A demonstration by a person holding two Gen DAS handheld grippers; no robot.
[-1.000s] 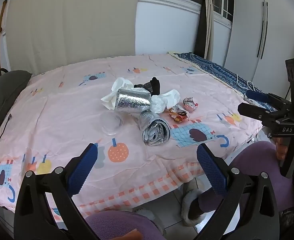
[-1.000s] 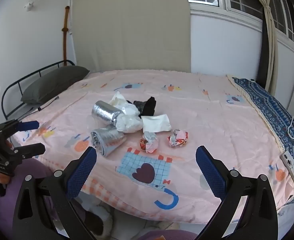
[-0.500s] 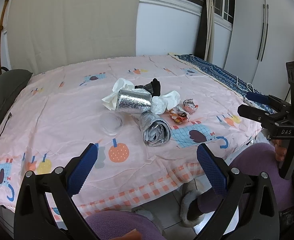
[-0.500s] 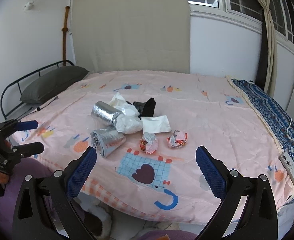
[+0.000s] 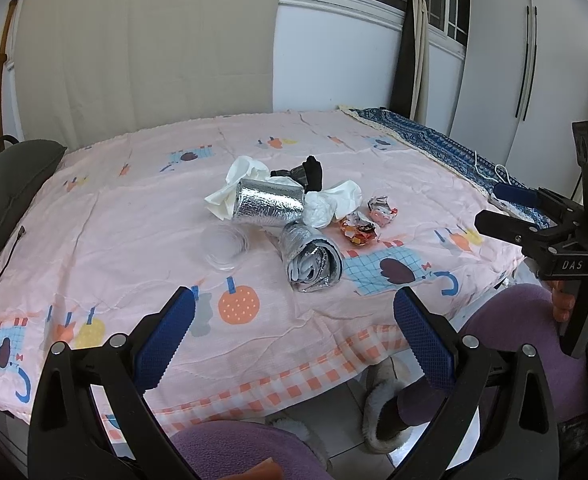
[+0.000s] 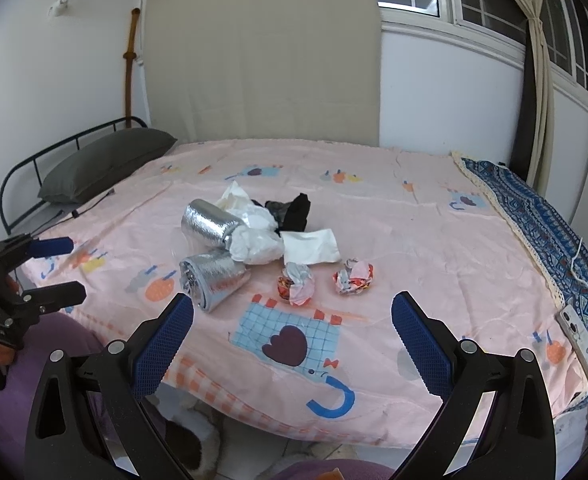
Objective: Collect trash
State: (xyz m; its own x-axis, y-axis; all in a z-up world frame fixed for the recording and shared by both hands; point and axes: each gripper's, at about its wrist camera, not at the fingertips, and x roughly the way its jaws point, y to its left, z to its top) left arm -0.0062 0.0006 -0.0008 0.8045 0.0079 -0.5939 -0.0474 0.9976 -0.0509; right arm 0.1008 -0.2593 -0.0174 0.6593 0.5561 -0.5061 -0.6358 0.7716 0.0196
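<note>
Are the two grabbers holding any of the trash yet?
No. The left gripper and the right gripper are both open and empty, short of the trash pile on the bed.

I see a pile of trash on the pink bed sheet [image 5: 126,216]. Two shiny silver rolls [image 5: 269,203] [image 5: 311,257] lie on their sides, touching white crumpled tissues [image 6: 256,242]. Two little colorful wrapper balls [image 6: 296,282] [image 6: 353,277] sit nearby.
</note>
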